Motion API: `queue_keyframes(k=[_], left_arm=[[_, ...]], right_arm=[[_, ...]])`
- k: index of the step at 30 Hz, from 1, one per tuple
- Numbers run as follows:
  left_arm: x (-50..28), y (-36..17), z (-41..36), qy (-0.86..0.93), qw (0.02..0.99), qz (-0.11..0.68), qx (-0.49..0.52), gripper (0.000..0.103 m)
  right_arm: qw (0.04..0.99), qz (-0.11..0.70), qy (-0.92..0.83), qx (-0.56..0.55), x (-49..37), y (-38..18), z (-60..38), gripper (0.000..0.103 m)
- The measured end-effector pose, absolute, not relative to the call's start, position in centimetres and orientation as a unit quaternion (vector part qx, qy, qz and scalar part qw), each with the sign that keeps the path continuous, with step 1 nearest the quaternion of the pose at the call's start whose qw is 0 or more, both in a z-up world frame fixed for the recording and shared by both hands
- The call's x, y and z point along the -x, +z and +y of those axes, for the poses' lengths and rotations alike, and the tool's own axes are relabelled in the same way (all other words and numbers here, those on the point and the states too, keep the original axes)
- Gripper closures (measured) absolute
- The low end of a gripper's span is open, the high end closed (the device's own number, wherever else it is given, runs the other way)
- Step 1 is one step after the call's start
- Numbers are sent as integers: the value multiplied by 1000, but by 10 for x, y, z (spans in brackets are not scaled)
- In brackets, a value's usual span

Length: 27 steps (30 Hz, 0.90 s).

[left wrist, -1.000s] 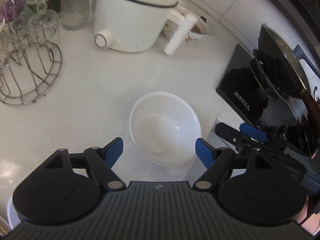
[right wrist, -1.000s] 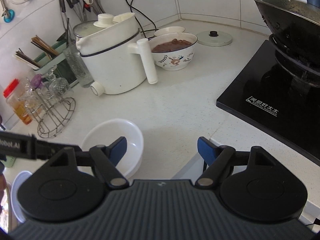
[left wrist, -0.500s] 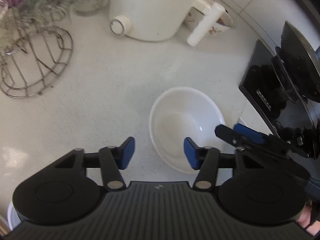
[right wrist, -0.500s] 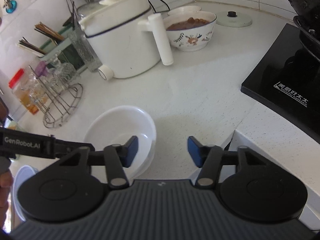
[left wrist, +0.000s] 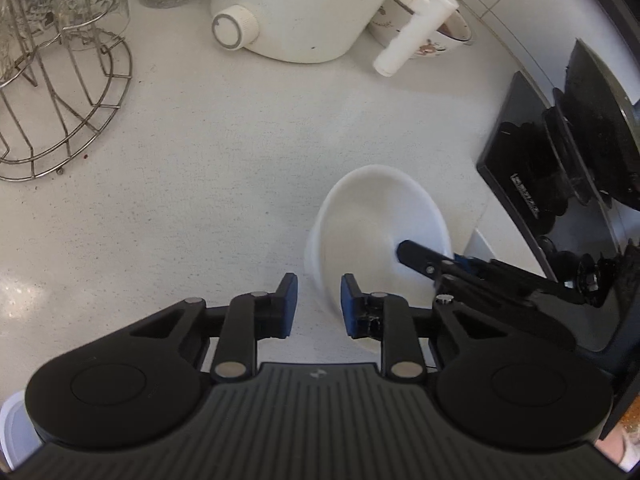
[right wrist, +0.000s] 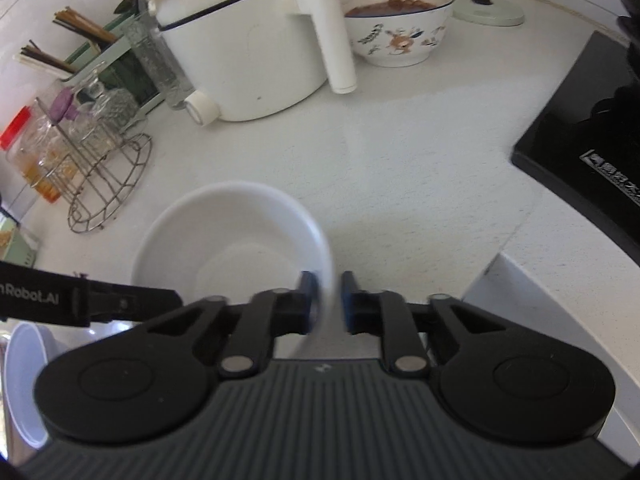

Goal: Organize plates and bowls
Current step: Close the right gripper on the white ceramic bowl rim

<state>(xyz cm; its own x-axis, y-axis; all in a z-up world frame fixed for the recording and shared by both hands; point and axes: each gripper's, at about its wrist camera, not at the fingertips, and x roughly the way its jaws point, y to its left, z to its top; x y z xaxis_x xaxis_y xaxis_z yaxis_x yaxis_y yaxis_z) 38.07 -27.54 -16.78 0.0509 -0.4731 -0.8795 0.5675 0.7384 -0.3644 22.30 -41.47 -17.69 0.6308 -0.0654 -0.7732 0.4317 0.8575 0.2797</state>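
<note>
A plain white bowl [left wrist: 380,232] sits on the speckled white counter, also seen in the right wrist view [right wrist: 232,240]. My right gripper [right wrist: 327,308] is shut on the bowl's near right rim, which sits between its blue pads. My left gripper [left wrist: 315,304] has its jaws narrowed to a small gap at the bowl's left rim; the rim passes between the pads without clear contact. The right gripper's finger [left wrist: 424,260] reaches over the bowl's right side in the left wrist view.
A white electric pot [right wrist: 248,48] with a long handle stands behind. A patterned bowl of brown food [right wrist: 400,24] and a lid [right wrist: 490,10] lie at the back. A wire glass rack [left wrist: 52,92] is left, a black induction hob [right wrist: 584,136] right. A white plate edge [right wrist: 24,380] shows lower left.
Both grippers narrowed their jaws and moved in on the bowl. The right gripper closed onto the bowl's rim; the left gripper shifted left to the bowl's left rim.
</note>
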Motion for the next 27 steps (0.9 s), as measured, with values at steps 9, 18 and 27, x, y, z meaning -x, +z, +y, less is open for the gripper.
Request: queue_keyframes(k=[9, 18, 27], left_arm=[[-378, -162, -273, -369, 721, 585, -35, 75], [-368, -145, -273, -379, 722, 578, -43, 75], [-357, -118, -277, -375, 738, 557, -68, 74]], right_arm=[[876, 398, -144, -232, -218, -171, -415, 92], [879, 388, -146, -237, -209, -162, -414, 92], [878, 371, -145, -263, -197, -145, -413, 91]])
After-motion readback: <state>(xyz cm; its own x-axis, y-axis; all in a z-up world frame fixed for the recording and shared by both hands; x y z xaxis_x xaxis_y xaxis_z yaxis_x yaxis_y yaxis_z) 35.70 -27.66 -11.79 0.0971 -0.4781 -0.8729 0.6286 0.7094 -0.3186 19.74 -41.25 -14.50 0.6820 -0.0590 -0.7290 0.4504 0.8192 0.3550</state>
